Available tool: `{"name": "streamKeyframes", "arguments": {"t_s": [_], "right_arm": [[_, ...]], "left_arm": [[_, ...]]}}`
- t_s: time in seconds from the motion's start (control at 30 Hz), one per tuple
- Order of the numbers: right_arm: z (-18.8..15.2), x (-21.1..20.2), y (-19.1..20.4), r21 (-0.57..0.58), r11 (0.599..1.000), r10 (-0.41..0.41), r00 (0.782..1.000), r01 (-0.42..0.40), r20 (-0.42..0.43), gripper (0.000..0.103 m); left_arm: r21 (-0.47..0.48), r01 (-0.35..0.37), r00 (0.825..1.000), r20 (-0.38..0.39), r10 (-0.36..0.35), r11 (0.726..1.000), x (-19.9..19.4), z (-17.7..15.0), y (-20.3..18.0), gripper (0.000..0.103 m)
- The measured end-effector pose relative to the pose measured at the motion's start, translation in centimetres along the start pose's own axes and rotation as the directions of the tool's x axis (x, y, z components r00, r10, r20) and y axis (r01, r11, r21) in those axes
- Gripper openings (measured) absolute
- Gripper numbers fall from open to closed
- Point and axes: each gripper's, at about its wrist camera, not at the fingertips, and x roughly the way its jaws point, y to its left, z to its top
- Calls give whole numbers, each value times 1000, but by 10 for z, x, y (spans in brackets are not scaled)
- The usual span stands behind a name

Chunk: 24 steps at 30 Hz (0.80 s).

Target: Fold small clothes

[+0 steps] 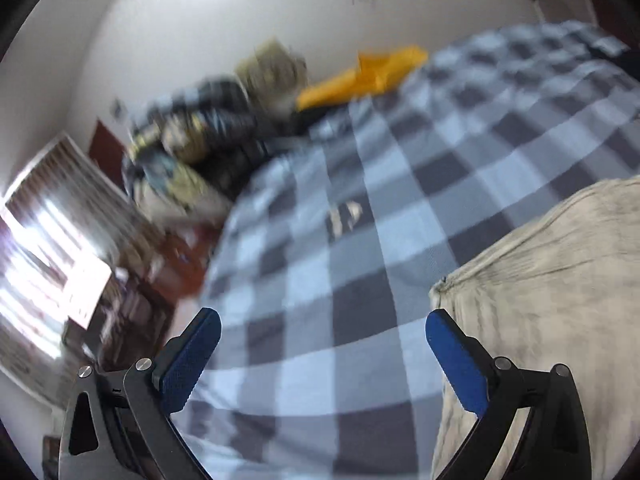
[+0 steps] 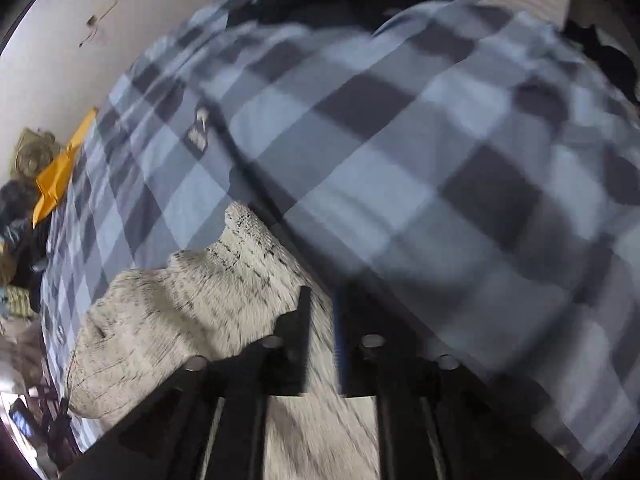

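The cream garment is being pinched by the right hand-held gripper at 6 o'clock on the checked bed; the left hand-held gripper is being held wide open, empty. Fabric could be slipped loose if tugged too hard.

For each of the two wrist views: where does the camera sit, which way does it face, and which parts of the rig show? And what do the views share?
Left wrist: sits behind the open left gripper, facing across the checked bedspread toward the wall and a clothes pile; both blue-padded fingers show.
Right wrist: sits behind the right gripper, facing down at the bedspread; its dark fingers are closed on the cream knit garment.
Shared: bedspread, cream garment, orange cloth.
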Motion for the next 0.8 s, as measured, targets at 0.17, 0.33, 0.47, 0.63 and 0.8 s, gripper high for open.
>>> {"name": "streamKeyframes", "arguments": {"t_s": [0.17, 0.33, 0.47, 0.63, 0.8], "right_arm": [[-35, -89, -14, -8, 989, 147, 986, -147, 80, 76], [-75, -85, 9, 20, 957, 291, 954, -290, -66, 93], [-108, -38, -14, 158, 951, 292, 939, -266, -180, 93], [-128, 18, -37, 229, 961, 219, 937, -158, -273, 93], [-118, 69, -50, 417, 890, 339, 881, -187, -329, 93]], "left_arm": [[-163, 172, 985, 22, -171, 971, -81, -21, 48, 103], [-394, 490, 800, -150, -581, 777, -100, -85, 53, 103], [-433, 502, 708, -291, -643, 749, -92, -139, 30, 103], [-435, 469, 737, -286, -612, 768, -89, -166, 34, 103], [-579, 412, 753, -218, -620, 704, -80, -165, 61, 103]]}}
